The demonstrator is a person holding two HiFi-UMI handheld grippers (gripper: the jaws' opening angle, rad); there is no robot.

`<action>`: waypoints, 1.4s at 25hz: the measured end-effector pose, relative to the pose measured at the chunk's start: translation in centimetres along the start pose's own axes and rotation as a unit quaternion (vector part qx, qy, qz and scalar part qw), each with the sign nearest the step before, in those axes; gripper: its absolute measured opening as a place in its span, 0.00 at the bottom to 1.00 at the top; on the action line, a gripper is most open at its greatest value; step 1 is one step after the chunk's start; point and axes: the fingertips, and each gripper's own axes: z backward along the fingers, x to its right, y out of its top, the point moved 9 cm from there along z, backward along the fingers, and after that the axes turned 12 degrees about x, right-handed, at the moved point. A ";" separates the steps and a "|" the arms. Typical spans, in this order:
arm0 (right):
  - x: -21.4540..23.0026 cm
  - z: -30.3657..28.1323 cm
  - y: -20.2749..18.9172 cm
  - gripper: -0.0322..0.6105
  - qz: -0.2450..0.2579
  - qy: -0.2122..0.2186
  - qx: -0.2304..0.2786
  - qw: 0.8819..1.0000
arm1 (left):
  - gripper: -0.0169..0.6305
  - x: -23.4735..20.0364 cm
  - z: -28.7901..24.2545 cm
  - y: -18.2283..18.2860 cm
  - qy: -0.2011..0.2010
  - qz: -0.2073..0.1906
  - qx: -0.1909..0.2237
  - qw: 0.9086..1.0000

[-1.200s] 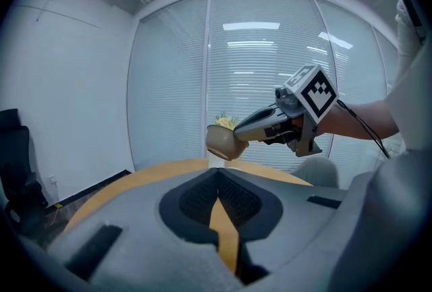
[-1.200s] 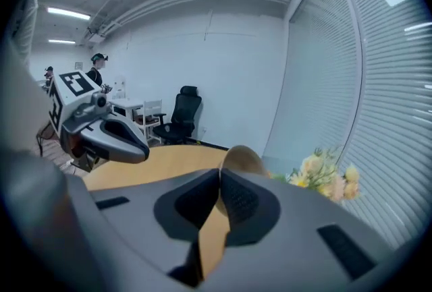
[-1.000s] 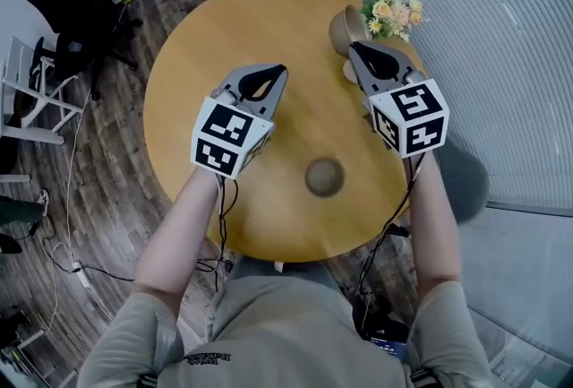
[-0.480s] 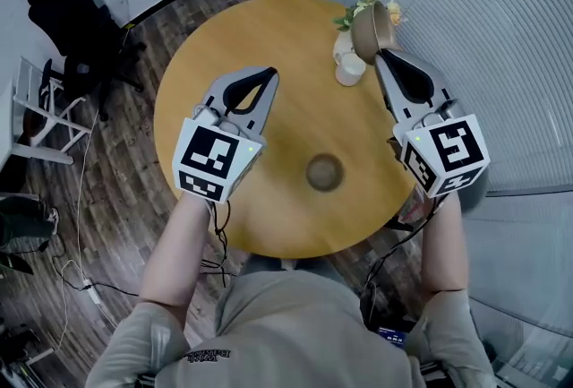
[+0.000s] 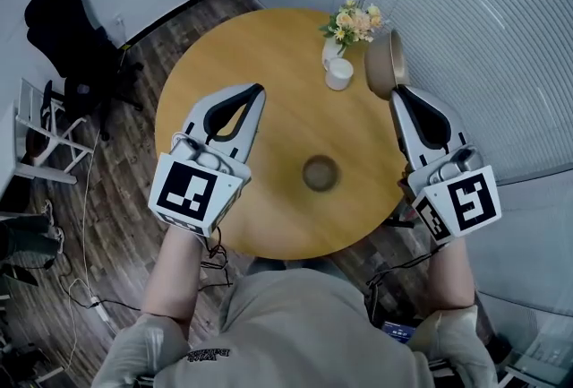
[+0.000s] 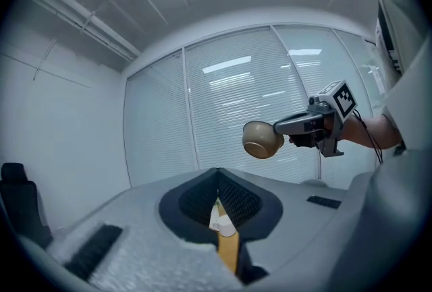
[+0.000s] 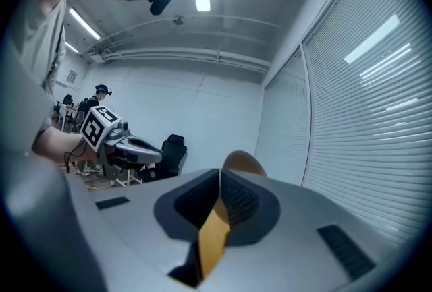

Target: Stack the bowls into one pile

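Observation:
In the head view a tan bowl (image 5: 386,64) hangs tilted on its side in the air, over the round wooden table's (image 5: 269,126) far right edge. My right gripper (image 5: 397,91) is shut on its rim. A second, darker bowl (image 5: 320,173) stands upright on the table near the middle front. My left gripper (image 5: 257,90) hovers over the table's left half, shut and empty. In the left gripper view the held bowl (image 6: 262,139) shows ahead of the jaws (image 6: 217,174). In the right gripper view only the bowl's rim (image 7: 244,162) peeks past the jaws (image 7: 221,173).
A vase of flowers (image 5: 348,22) and a white cup (image 5: 339,73) stand at the table's far right, close to the held bowl. A black office chair (image 5: 67,28) and a white rack (image 5: 36,126) stand on the wood floor at left. Window blinds (image 5: 483,28) run along the right.
Both grippers have risen and drawn back toward the person. The right one has carried the tan bowl away from the flowers, out toward the table's right edge.

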 end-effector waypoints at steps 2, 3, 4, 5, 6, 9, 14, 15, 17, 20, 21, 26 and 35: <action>-0.4 1.3 0.6 0.10 -0.009 -0.007 0.008 1.000 | 0.05 0.7 0.4 0.3 -0.003 0.005 0.005 1.000; -0.6 1.9 0.7 0.10 -0.014 -0.010 0.010 1.000 | 0.05 1.1 0.5 0.3 -0.005 0.008 0.005 1.000; -0.8 2.4 0.8 0.10 -0.020 -0.013 0.012 1.000 | 0.05 1.5 0.6 0.3 -0.007 0.009 0.004 1.000; -1.0 3.0 0.8 0.10 -0.027 -0.016 0.013 0.999 | 0.05 1.9 0.8 0.3 -0.009 0.009 -0.001 1.000; -1.3 3.5 0.8 0.10 -0.032 -0.020 0.013 0.999 | 0.05 2.2 1.1 0.3 -0.011 0.010 -0.007 1.000; -2.2 5.0 1.1 0.10 -0.032 -0.032 0.007 0.999 | 0.05 3.6 1.6 0.7 -0.022 0.021 -0.005 1.000; -3.9 7.6 0.7 0.10 -0.056 -0.038 -0.004 0.998 | 0.05 6.9 3.1 0.3 -0.039 0.046 -0.014 0.998; -4.0 7.7 0.3 0.10 -0.064 -0.040 -0.009 0.997 | 0.05 7.1 3.4 -0.1 -0.039 0.051 -0.021 0.998; -3.9 7.8 -0.6 0.10 -0.077 -0.043 -0.017 0.996 | 0.05 7.3 3.6 -0.8 -0.039 0.058 -0.030 0.997; -3.8 7.9 -1.1 0.10 -0.084 -0.045 -0.020 0.995 | 0.05 7.2 3.6 -1.3 -0.038 0.061 -0.034 0.997; -3.8 8.0 -1.2 0.10 -0.086 -0.045 -0.019 0.995 | 0.05 7.2 3.6 -1.4 -0.038 0.060 -0.034 0.997; -3.7 8.1 -1.5 0.10 -0.089 -0.043 -0.022 0.995 | 0.05 7.1 3.7 -1.5 -0.034 0.060 -0.037 0.997; -3.5 7.3 -1.9 0.10 -0.072 -0.022 -0.039 0.996 | 0.05 6.8 3.2 -1.8 -0.031 0.052 -0.052 0.997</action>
